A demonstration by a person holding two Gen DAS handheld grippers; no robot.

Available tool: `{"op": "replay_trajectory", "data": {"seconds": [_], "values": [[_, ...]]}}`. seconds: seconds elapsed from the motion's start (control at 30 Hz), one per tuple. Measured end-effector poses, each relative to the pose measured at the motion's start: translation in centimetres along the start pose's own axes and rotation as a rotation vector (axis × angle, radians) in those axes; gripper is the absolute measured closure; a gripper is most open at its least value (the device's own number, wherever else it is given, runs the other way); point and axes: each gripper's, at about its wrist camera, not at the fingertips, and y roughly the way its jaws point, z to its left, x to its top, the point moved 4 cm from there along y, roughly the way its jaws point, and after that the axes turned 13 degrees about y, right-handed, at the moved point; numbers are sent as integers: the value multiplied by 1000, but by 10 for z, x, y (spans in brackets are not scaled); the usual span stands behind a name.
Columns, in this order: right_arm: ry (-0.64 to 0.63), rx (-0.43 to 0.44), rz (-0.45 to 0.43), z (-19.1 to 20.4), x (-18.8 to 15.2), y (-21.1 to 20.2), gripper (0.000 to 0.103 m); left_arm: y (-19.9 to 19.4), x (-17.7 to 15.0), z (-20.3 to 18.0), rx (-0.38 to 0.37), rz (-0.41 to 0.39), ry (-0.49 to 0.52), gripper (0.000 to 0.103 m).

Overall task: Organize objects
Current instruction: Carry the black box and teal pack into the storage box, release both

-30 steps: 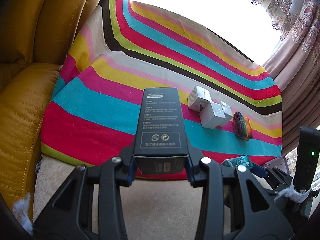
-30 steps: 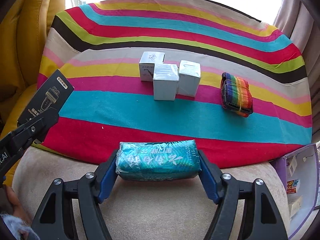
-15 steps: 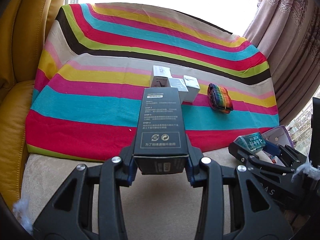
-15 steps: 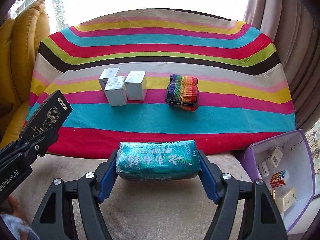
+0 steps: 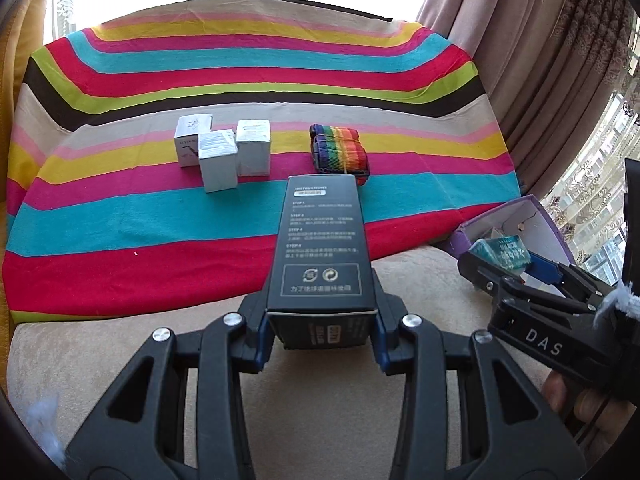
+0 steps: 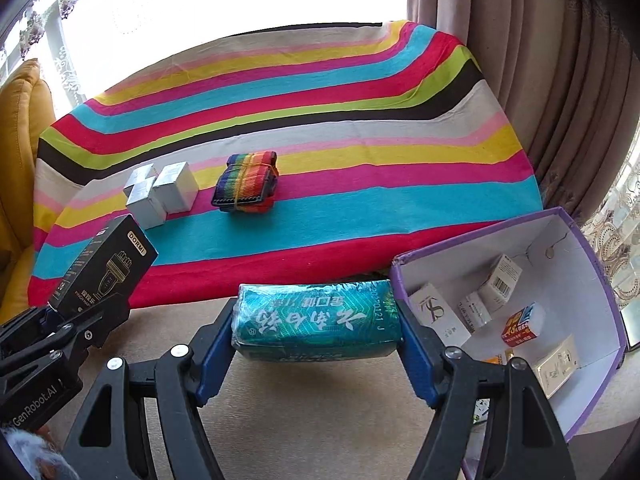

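Note:
My left gripper (image 5: 322, 334) is shut on a long black box (image 5: 320, 248) with white printed instructions, held above the beige cushion; the box also shows in the right wrist view (image 6: 104, 268). My right gripper (image 6: 316, 344) is shut on a green plastic-wrapped packet (image 6: 316, 320), just left of an open purple box (image 6: 600, 320) that holds several small cartons. In the left wrist view the packet (image 5: 502, 252) sits in front of the purple box (image 5: 536, 216). Three white cartons (image 5: 224, 152) and a rainbow strap bundle (image 5: 340, 152) lie on the striped cloth (image 5: 120, 220).
A yellow leather armchair (image 6: 16, 140) stands at the left. Pink-brown curtains (image 5: 540, 60) hang at the right. The beige cushion (image 6: 320, 400) lies below both grippers. A bright window is behind the striped cloth.
Both grippers have swung to the right with their loads still held. The purple box has come into fuller view beside the right gripper, and the armchair has slid out to the left.

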Motion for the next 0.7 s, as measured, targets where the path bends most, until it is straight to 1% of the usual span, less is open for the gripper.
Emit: {"op": "replay_trajectory", "data": {"seconds": [0.47,0.63,0.7], "values": [[178,-151,-65,-133,16,-18,29,25,27,-101,-158,27,140,60],[240,-195,-96,-169,22,-28,29,34,35,-141,-231,28,191,60],[261,-211,-107,-179,25,-32,29,38,38,-156,-273,23,208,60]]}}
